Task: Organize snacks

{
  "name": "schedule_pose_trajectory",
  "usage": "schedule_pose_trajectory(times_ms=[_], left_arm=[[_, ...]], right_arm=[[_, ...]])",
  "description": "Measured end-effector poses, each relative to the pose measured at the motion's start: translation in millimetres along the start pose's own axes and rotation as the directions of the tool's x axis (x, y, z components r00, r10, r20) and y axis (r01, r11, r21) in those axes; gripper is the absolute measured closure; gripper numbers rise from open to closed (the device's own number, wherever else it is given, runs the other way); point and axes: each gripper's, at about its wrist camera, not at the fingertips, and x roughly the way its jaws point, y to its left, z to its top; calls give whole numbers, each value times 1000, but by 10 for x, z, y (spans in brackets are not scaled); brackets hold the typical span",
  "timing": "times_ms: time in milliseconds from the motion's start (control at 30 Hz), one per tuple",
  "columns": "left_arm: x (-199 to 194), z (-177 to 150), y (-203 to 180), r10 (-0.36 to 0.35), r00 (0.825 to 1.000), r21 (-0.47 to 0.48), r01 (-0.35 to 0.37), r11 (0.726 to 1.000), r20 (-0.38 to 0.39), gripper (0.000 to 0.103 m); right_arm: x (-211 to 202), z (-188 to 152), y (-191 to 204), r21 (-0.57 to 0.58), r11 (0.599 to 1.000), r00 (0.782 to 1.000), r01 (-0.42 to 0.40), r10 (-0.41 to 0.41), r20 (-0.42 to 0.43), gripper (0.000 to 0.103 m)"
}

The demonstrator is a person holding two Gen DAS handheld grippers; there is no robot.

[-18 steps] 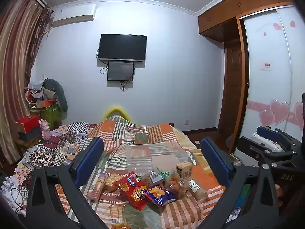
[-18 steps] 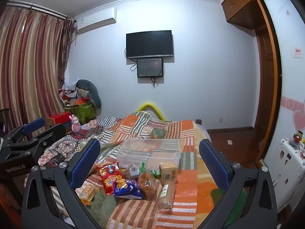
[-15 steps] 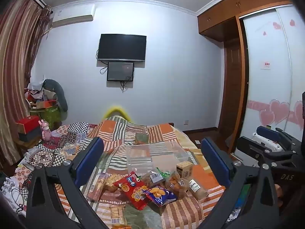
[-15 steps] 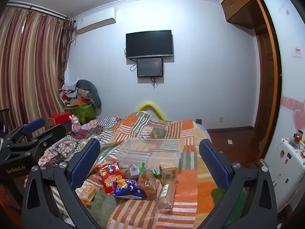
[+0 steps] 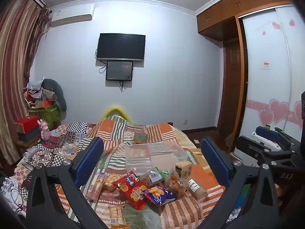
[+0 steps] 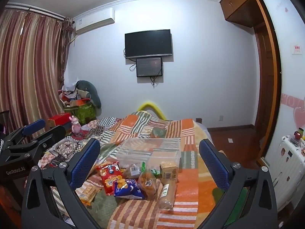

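Note:
Several snack packs lie on a striped patchwork bed: a red bag (image 5: 136, 191) (image 6: 109, 177), a blue bag (image 5: 160, 192) (image 6: 127, 189), a tan box (image 5: 183, 168) (image 6: 168, 170), a tube of crackers (image 5: 196, 188) (image 6: 167, 194) and clear bags of pastries (image 6: 147, 183). A clear plastic bin (image 5: 154, 157) (image 6: 150, 151) stands just behind them, empty. My left gripper (image 5: 152, 162) is open and empty, held above the near end of the bed. My right gripper (image 6: 149, 162) is open and empty too, to the right of the left one.
The right gripper's body shows at the right edge of the left wrist view (image 5: 266, 150); the left gripper's shows at the left of the right wrist view (image 6: 28, 143). Boxes and clutter (image 6: 80, 106) stand left of the bed, a white suitcase (image 6: 289, 168) right.

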Motion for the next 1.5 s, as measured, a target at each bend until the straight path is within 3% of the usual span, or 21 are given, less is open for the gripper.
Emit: schedule_pose_trajectory(times_ms=[1500], left_arm=[[-40,18,13,-16,1000,9,16,1000,-4,0]], right_arm=[[-2,-12,-42,25,1000,1000,-15,15,14,0]])
